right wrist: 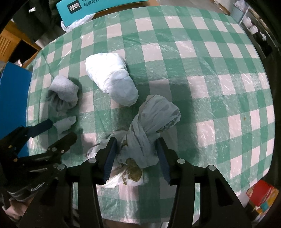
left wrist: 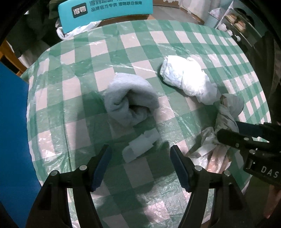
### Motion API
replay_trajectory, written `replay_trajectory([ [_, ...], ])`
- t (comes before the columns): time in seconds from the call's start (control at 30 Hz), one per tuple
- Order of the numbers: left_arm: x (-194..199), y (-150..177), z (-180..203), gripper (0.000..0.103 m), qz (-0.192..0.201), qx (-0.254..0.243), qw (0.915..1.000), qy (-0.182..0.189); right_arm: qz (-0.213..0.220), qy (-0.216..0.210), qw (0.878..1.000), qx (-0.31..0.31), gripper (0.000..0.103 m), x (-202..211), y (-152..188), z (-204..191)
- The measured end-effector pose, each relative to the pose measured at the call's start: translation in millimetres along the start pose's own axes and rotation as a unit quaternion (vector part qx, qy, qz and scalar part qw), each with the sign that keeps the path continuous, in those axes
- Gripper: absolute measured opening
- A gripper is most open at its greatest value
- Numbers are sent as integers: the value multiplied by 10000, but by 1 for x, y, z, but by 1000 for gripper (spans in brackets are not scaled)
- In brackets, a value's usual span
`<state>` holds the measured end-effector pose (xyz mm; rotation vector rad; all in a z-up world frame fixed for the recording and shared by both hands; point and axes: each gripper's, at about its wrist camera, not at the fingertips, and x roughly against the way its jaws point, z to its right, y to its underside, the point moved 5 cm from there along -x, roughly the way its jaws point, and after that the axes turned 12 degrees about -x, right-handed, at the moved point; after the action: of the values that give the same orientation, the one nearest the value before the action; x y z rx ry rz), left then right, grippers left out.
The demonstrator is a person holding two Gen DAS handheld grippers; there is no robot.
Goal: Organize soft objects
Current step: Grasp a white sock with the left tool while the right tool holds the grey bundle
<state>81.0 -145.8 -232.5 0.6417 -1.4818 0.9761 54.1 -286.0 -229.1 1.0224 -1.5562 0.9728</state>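
Note:
On the green-checked tablecloth (left wrist: 84, 112) lie a rolled grey-blue towel (left wrist: 130, 100) (right wrist: 64, 91), a white wrapped bundle (left wrist: 188, 77) (right wrist: 112, 79) and a knotted grey cloth (right wrist: 154, 114) (left wrist: 230, 105). My left gripper (left wrist: 140, 149) (right wrist: 63, 128) stands open, pointing down over a small folded white cloth (left wrist: 138, 147) (right wrist: 65, 122) that lies between its tips, untouched. My right gripper (right wrist: 136, 140) (left wrist: 227, 128) straddles the grey cloth's lower end with a gap at its left pad. That end rests on a stained white plastic bag (right wrist: 130, 175).
A teal box (left wrist: 105, 12) stands past the table's far edge, beside a white plastic bag (left wrist: 77, 29). A blue panel (left wrist: 12, 122) borders the left side. A shelf with cups (left wrist: 233, 21) is at the far right, a red box (right wrist: 261, 193) below the near right edge.

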Motion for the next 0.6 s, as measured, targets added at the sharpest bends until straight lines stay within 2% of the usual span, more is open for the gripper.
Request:
replay_trajectory([
  [0.1, -2, -1, 2, 67, 15, -25, 10000, -29, -4, 13, 10000, 15, 48, 1, -2, 3],
  [0.2, -1, -1, 5, 59, 47, -74, 9999, -81, -14, 35, 10000, 40, 49, 0, -2, 5],
  [0.3, 1, 1, 6, 42, 77, -104, 9998, -139, 4, 78, 9999, 83, 48, -2, 0, -1],
  [0.33, 1, 1, 6, 32, 76, -115, 9998, -152, 16, 86, 9999, 100, 48, -2, 0, -3],
  [0.37, 1, 1, 6, 26, 78, -118, 9998, -127, 35, 83, 9999, 112, 46, -1, 1, -4],
  [0.6, 5, 5, -4, 19, 116, 37, 9999, 88, 64, -61, 9997, 207, 38, 3, 1, -13],
])
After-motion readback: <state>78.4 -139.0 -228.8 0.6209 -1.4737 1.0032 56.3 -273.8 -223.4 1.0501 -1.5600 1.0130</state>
